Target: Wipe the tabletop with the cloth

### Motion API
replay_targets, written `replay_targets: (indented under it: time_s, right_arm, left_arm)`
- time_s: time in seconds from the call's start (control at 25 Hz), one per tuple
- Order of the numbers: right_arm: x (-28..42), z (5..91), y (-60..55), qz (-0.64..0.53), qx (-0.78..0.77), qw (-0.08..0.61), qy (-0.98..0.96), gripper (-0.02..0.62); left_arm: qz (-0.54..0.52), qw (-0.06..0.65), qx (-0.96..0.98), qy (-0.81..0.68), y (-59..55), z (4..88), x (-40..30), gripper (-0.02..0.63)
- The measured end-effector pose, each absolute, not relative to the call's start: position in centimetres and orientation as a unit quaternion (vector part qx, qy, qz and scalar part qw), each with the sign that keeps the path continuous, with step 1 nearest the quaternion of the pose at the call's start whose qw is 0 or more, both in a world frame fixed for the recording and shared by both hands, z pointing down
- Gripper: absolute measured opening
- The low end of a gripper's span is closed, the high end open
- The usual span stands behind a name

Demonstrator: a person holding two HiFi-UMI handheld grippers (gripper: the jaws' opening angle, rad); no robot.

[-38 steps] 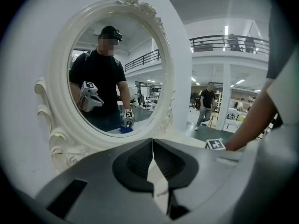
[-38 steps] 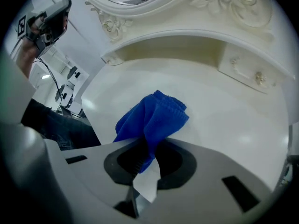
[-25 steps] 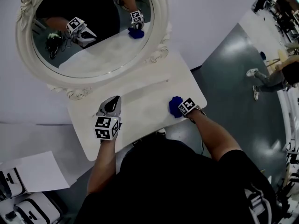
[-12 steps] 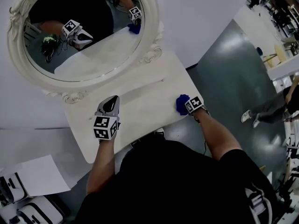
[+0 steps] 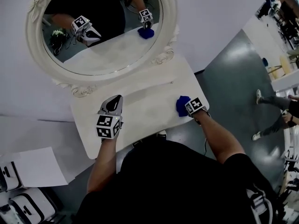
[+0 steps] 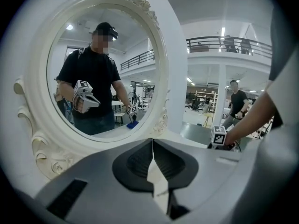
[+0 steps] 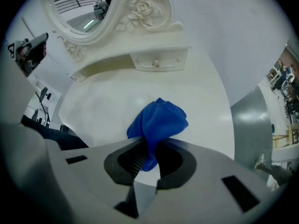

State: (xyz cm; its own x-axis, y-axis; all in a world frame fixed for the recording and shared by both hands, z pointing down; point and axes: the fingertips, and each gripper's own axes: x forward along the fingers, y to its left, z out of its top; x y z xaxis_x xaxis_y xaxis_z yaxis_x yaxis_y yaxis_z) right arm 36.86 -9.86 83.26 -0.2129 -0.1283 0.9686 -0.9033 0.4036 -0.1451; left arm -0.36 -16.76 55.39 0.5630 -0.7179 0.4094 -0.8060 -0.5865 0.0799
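Observation:
A bunched blue cloth (image 5: 182, 106) (image 7: 158, 124) lies pressed on the white tabletop (image 5: 145, 108) near its right end. My right gripper (image 5: 186, 107) (image 7: 149, 149) is shut on the cloth, which hangs out past the jaws onto the surface (image 7: 117, 106). At the left part of the tabletop, my left gripper (image 5: 112, 102) (image 6: 153, 146) hovers with its jaws shut together and nothing between them, pointing toward the mirror.
A large oval mirror (image 5: 103, 29) (image 6: 100, 73) in an ornate white frame stands at the back of the table and reflects both grippers. A small drawer with a knob (image 7: 156, 63) sits under it. Grey floor (image 5: 233, 78) lies beyond the table's right edge.
The right gripper with the cloth slid rightward toward the table's right end over the last second, then stayed near there. The left gripper has held its place.

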Motion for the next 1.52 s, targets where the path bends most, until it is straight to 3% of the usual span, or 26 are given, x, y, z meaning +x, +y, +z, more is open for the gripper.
replay_targets:
  time_s: [0.48,0.92,1.2,1.52]
  right_arm:
    - [13.7,74.0,-20.3,0.298,0.276,0.416,-0.813,0.041]
    - [-9.6,68.1,-21.1,0.223,0.129,0.369,-0.893,0.040]
    - [-20.5,68.7,-18.9,0.199,0.061,0.363,-0.908,0.038]
    - [-27.4,71.6,-17.7,0.205,0.028,0.374,-0.904,0.038]
  left_arm:
    - [0.152,0.137,0.832,-0.516,-14.3,54.5,-10.7,0.014]
    - [0.142,0.148,0.784,-0.586,-11.4,54.6,-20.1,0.014]
    - [0.140,0.162,0.753,-0.622,-9.1,55.3,-26.1,0.014]
    - [0.140,0.179,0.728,-0.647,-7.5,56.7,-30.7,0.014]
